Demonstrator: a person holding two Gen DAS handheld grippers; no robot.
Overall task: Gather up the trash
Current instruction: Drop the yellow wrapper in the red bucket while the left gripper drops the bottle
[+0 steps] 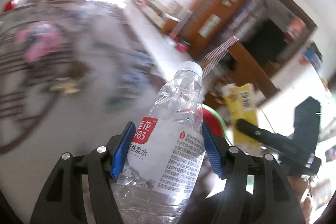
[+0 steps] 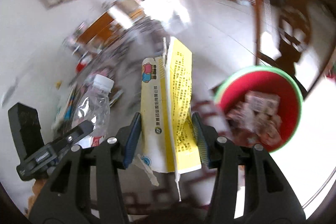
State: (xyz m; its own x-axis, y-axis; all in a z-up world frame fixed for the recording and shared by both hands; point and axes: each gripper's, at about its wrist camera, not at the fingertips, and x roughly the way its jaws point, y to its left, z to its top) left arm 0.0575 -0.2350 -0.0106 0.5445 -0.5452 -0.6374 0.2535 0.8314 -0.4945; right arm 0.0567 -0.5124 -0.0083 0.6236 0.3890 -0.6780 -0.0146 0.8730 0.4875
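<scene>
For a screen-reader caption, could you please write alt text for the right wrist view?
The right tongs grip a flattened yellow carton, held upright. At right sits a red bin with a green rim, with crumpled packaging inside; at left, the left tongs hold a clear bottle. The room behind is blurred.

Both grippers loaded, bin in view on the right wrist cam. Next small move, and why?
Probably carry the right gripper over the red bin before releasing. It is clamped on the yellow carton; the bin sits off to its right, already holding wrappers. The left gripper grips the crushed water bottle and can follow.
</scene>
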